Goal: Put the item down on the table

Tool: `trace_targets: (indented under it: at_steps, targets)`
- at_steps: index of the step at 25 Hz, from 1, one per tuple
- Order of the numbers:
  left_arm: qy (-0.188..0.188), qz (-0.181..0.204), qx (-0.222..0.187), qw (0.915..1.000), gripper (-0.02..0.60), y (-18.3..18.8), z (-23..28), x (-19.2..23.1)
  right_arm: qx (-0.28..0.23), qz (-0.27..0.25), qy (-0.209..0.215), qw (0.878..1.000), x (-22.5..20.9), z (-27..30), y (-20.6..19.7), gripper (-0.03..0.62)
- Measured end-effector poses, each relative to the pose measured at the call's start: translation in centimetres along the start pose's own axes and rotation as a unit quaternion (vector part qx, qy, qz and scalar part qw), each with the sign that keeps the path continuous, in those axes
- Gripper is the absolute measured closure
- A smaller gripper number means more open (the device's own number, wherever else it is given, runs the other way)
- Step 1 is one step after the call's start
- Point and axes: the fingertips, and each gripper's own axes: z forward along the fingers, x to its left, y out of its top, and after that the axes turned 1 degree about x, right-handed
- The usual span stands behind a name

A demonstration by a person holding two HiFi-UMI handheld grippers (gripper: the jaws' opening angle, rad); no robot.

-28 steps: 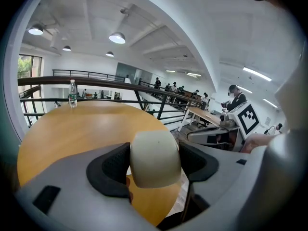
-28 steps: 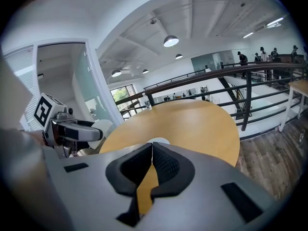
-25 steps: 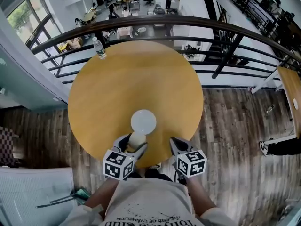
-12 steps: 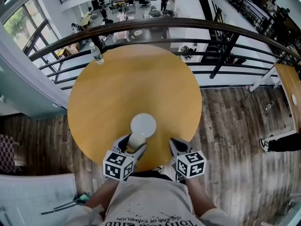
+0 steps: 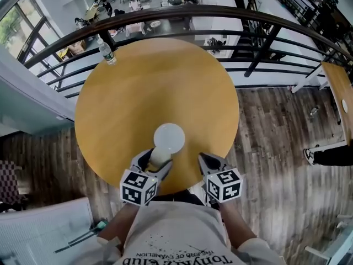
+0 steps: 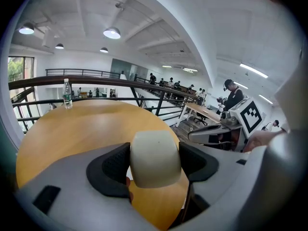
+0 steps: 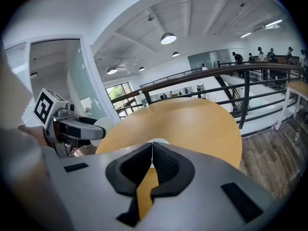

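A white bulb-shaped item (image 5: 168, 138) with a cream neck (image 6: 155, 158) hangs over the near edge of the round wooden table (image 5: 154, 81). My left gripper (image 5: 156, 160) is shut on that neck, and the round globe points away from me over the tabletop. In the left gripper view the neck fills the gap between the two dark pads. My right gripper (image 5: 206, 161) is beside it to the right, at the table's near rim, shut with its pads (image 7: 161, 165) touching and nothing between them. From the right gripper view the left gripper (image 7: 72, 128) shows at the left.
A clear water bottle (image 5: 106, 51) stands at the table's far left edge, close to a dark curved railing (image 5: 182, 16). Beyond the railing is a drop to a lower floor. Wood flooring (image 5: 276, 148) lies to the right, with another table's corner (image 5: 341, 101).
The left gripper and the bulb have crept slightly farther over the tabletop. The head view has shifted, so the table sits higher in the frame. The right gripper stays shut alongside.
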Motion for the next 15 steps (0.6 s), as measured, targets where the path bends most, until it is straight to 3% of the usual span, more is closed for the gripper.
trace_targets:
  at_steps: [7,15]
  targets:
    - [-0.015,-0.01,0.016,0.9997,0.25,-0.5,1.6,2.1,0.015,-0.003,-0.01,1.0,-0.1,2.2,0.8,0.568]
    - [-0.011,0.009,0.03,0.9994,0.25,-0.4,4.8,4.9,0.01,0.003,-0.013,1.0,-0.9,5.6,2.5,0.568]
